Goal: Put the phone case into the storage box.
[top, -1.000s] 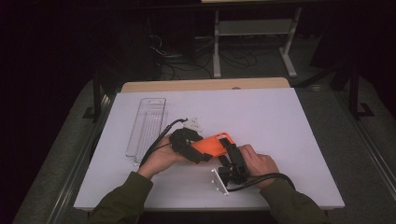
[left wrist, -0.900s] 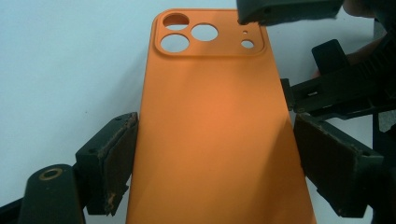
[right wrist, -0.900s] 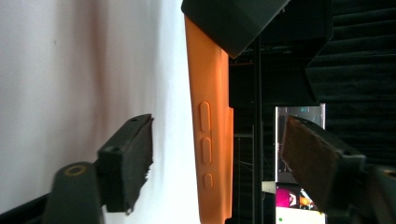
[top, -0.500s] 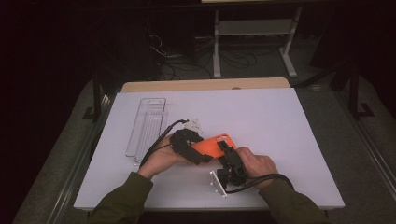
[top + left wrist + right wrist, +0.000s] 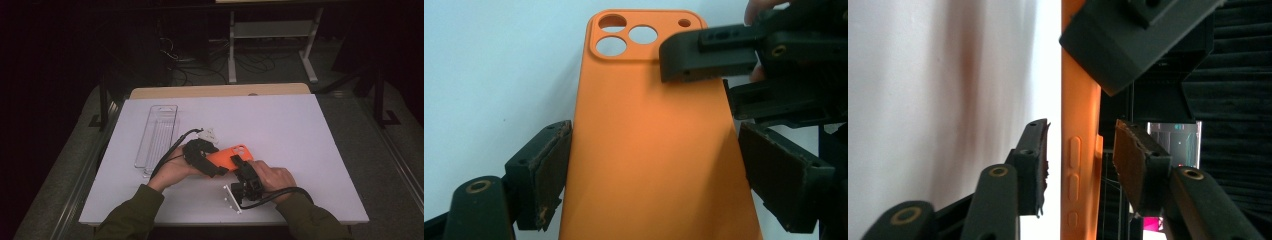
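**Two claws on one orange phone case**

Two grips met on a single object. My right claw (image 5: pixel 1080 160) straddled the long side edge of the orange phone case (image 5: pixel 1079 125), one pad to each face. Its jaws had just been closing, yet a slim gap remained on both sides, so they were not yet pressing. The case rose straight ahead of that claw, its long axis running away between the pads, with three raised side buttons directly in the gap.

My left claw (image 5: pixel 654 175) was clamped across the case's width at the lower end, each pad against a long edge, holding it lifted off the white table (image 5: pixel 300 130). From there the case (image 5: pixel 649 150) stretched away toward the camera cut-outs at its far end.

From above, the case (image 5: pixel 227 155) lay between my two hands, the left claw (image 5: pixel 207 162) on its near-left end and the right claw (image 5: pixel 240 165) on its near-right edge. Both were equally close.

The case looked smooth, matte and rubbery, a flat rounded rectangle. The pads were black and worn. A clear plastic tray (image 5: pixel 157 132) lay well apart at the left.
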The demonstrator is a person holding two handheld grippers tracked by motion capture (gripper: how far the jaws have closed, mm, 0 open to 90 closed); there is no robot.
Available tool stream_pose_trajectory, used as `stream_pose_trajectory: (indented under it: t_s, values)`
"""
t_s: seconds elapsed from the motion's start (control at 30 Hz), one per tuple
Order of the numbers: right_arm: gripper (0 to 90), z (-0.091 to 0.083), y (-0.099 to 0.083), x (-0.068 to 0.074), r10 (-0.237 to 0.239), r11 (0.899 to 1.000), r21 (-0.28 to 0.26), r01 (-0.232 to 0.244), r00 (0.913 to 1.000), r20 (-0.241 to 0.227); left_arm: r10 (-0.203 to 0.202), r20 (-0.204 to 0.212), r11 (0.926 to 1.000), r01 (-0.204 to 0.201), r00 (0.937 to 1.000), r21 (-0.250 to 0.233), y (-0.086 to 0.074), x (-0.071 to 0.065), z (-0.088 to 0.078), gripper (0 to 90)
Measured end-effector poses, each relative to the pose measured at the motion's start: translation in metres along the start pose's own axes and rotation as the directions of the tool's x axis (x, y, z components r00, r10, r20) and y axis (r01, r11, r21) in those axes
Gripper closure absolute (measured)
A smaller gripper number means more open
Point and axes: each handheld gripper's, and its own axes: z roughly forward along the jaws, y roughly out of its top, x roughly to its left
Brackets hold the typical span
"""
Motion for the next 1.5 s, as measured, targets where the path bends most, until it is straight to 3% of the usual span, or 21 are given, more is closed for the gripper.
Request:
stream_pose_trajectory:
  t_s: [0.67, 1.03, 1.2, 1.43, 1.5]
  values:
    - [73.7, -0.0024, 0.0024, -0.0004, -0.007, 1.000, -0.012, 0.006, 1.0000, -0.002, -0.015, 0.007, 0.9998, 0.015, 0.9999, -0.010, 0.0000, -0.0002, 0.0004, 16.1]
    - [80.7, -0.0055, 0.0028, -0.0006, -0.024, 1.000, -0.009, 0.025, 0.9984, 0.052, -0.043, 0.056, 0.9985, 0.045, 0.9975, -0.032, -0.0001, 0.0036, -0.0026, 15.8]
    - [81.6, -0.0059, 0.0037, 0.0004, -0.034, 0.999, -0.008, 0.034, 0.9985, 0.042, -0.058, 0.072, 0.9979, 0.060, 0.9957, -0.025, -0.0017, 0.0052, -0.0010, 15.4]
    - [82.8, -0.0060, 0.0027, -0.0019, -0.023, 1.000, -0.002, 0.023, 0.9992, 0.034, -0.057, 0.054, 0.9947, 0.061, 0.9969, -0.082, -0.0024, 0.0052, -0.0035, 14.4]
    - [82.7, -0.0057, 0.0027, -0.0017, -0.023, 1.000, 0.000, 0.023, 0.9992, 0.031, -0.063, 0.047, 0.9949, 0.067, 0.9969, -0.075, -0.0025, 0.0054, -0.0049, 13.3]
